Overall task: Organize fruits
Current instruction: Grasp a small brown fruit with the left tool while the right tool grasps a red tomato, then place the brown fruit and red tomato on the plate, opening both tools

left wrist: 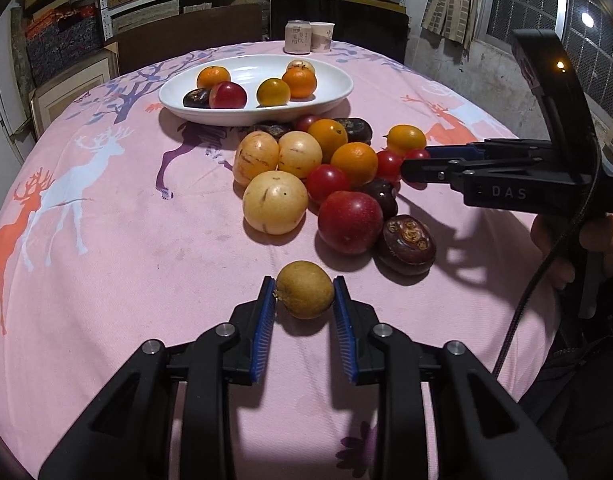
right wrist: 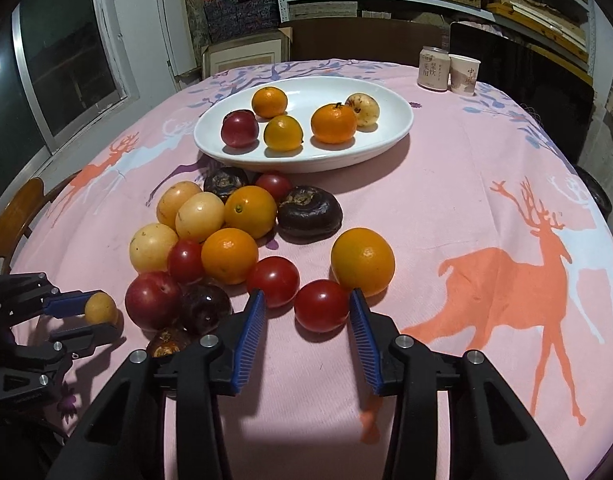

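Your left gripper [left wrist: 304,294] has its blue pads touching both sides of a small brown fruit [left wrist: 305,289], which sits right at the fingertips, near you and apart from the main pile; its slightly longer axis runs across the gap from pad to pad, with the stem nub against the left pad. Whether it is lifted off the pink tablecloth [left wrist: 126,240] or resting on it is hard to tell, though a shadow just beneath it hints it is barely raised. Your right gripper [right wrist: 304,310] has its fingers spread, straddling a red cherry tomato [right wrist: 321,305]; the right pad looks to be at the tomato's flank, the left pad stands clear, so nothing is held there yet. The white plate [left wrist: 334,92] lies at the far side, straight beyond the loose pile of fruit [left wrist: 306,168], already carrying several pieces. From the left fingers the plate is ahead and slightly left, so the carry probably has to rise over the pile rather than push through it. The right hand is closer to the pile itself, with the round tomato centred enough that a plain squeeze should catch it.
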Demonstrator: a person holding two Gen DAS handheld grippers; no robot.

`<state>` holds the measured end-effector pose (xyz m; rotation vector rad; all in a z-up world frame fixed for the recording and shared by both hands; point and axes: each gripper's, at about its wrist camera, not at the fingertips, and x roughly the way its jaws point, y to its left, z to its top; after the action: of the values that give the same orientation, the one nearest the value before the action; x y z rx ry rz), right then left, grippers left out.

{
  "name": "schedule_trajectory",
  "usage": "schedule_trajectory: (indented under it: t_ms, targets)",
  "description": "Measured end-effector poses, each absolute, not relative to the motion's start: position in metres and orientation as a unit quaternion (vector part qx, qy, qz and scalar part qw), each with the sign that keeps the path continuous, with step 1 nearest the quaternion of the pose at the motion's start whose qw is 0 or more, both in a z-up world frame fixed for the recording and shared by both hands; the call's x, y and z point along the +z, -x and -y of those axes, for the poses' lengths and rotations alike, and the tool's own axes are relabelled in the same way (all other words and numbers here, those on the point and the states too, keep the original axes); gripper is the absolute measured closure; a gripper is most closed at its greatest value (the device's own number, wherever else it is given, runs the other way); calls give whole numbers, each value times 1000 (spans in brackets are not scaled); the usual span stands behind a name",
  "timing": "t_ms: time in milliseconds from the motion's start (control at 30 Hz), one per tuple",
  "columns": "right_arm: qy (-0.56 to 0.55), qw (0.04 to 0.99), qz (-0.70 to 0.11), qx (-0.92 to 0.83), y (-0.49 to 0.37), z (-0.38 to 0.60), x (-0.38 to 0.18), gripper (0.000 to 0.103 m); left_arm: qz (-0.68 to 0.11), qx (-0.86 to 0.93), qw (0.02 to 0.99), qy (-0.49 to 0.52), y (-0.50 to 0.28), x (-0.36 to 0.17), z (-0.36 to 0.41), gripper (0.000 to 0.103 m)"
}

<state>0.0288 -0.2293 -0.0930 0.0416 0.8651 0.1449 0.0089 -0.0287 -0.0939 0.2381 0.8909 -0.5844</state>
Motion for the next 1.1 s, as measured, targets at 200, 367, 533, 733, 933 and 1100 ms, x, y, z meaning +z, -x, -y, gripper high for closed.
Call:
schedule_trajectory:
  t_ms: [200,367,533,733,933,1100]
  targets:
    - [-27,904,-421,76,-24,237,-96,67,-427,-279,855,-100,-16,-92,21,75]
    - [-23,901,-428,68,-27,239,-101,68,-430,-279,853,-100,-18,-96,23,75]
    - [-28,903,-424,66,-28,240,-101,75,-433,-277,852,-100,-17,-99,24,75]
    - [-52,904,-416,85,-18,244,-99,75,-424,-268,860,-93,-18,-91,18,75]
    - [-64,916,-383,101,-1,251,-76,75,-417,-265,864,-92,-21,-78,15,75]
    - [-70,928,-355,94,1,266,-46,75,-403,-265,871,-93,-32,-55,16,75]
